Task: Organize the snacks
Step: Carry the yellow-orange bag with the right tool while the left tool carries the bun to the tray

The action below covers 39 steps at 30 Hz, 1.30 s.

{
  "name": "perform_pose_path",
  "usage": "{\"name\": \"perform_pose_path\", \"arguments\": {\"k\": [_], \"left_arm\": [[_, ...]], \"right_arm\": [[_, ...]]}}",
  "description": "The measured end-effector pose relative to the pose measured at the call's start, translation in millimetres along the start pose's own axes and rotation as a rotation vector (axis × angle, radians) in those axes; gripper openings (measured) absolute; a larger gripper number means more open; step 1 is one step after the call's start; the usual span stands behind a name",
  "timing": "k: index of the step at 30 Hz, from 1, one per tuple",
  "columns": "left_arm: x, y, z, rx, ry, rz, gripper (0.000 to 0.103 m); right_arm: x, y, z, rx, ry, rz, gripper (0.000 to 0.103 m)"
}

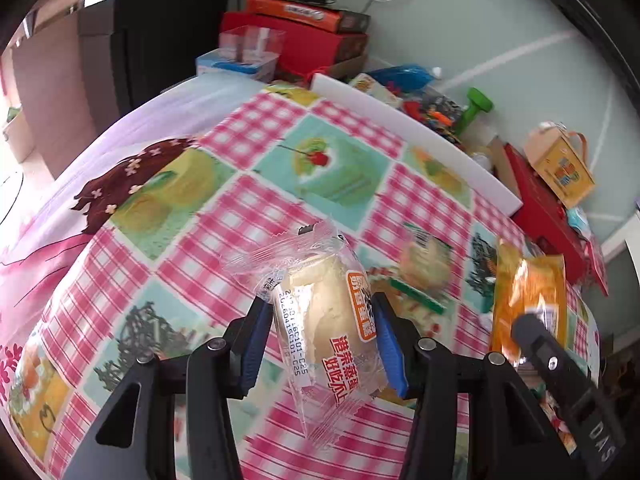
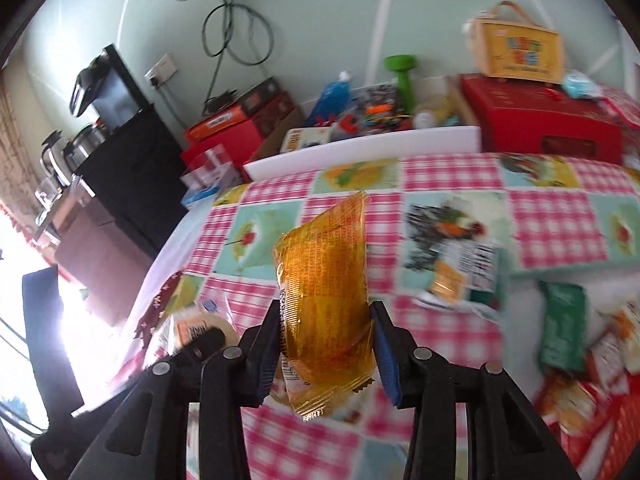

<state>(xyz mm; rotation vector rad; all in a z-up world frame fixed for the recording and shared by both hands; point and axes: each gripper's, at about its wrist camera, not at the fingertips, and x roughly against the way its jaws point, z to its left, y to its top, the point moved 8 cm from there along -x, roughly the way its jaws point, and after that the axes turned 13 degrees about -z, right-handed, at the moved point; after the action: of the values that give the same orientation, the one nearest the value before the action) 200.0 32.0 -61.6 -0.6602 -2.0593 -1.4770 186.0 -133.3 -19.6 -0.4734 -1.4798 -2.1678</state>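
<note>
My left gripper (image 1: 320, 320) is shut on a clear-wrapped pale steamed cake (image 1: 324, 312) with orange print, held above the pink checked tablecloth (image 1: 248, 208). My right gripper (image 2: 324, 320) is shut on an orange wrapped snack (image 2: 324, 292), also held above the cloth. In the left wrist view the orange snack (image 1: 528, 300) and the right gripper show at the right. In the right wrist view the cake (image 2: 192, 328) and a left fingertip (image 2: 208, 338) show at the lower left. Several loose snack packets (image 2: 560, 332) lie on the cloth at the right, blurred.
A white tray (image 2: 360, 148) with toys stands along the table's far edge. Red boxes (image 2: 536, 120), a yellow carry box (image 2: 520, 48), a green dumbbell (image 2: 404, 76) and a clear box (image 1: 248, 52) crowd the back. A black cabinet with kettles (image 2: 120, 152) stands left.
</note>
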Motion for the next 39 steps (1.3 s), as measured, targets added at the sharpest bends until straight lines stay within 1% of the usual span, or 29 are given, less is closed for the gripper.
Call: {"name": "perform_pose_path", "arguments": {"k": [6, 9, 11, 15, 19, 22, 25, 29, 33, 36, 39], "left_arm": [[16, -3, -41, -0.061, -0.054, -0.020, 0.052], [25, -6, -64, -0.104, -0.078, -0.033, 0.052], [30, -10, -80, -0.132, -0.093, -0.034, 0.052], [37, -20, -114, -0.175, -0.152, -0.019, 0.052], [45, -29, -143, -0.237, -0.173, -0.026, 0.052], [49, -38, -165, -0.270, -0.199, -0.018, 0.052], [54, -50, -191, -0.306, -0.242, -0.007, 0.052], [59, -66, -227, -0.361, -0.298, 0.006, 0.052], [65, -84, -259, -0.410, -0.351, 0.025, 0.052], [65, -98, -276, -0.440, -0.387, 0.052, 0.052], [63, -104, -283, -0.450, -0.401, 0.066, 0.052]], "right_arm": [[36, 2, -33, -0.023, -0.076, -0.043, 0.045], [53, 4, -55, -0.052, -0.115, -0.064, 0.045], [65, 6, -73, -0.073, -0.151, -0.082, 0.045], [92, 16, -112, -0.128, -0.216, -0.131, 0.045], [120, 24, -154, -0.184, -0.294, -0.187, 0.045], [137, 24, -183, -0.223, -0.342, -0.208, 0.045], [151, 24, -207, -0.270, -0.373, -0.224, 0.045], [167, 22, -231, -0.305, -0.414, -0.247, 0.045], [182, 21, -250, -0.335, -0.432, -0.265, 0.045], [190, 20, -258, -0.347, -0.442, -0.276, 0.045], [197, 23, -266, -0.357, -0.452, -0.294, 0.045]]}}
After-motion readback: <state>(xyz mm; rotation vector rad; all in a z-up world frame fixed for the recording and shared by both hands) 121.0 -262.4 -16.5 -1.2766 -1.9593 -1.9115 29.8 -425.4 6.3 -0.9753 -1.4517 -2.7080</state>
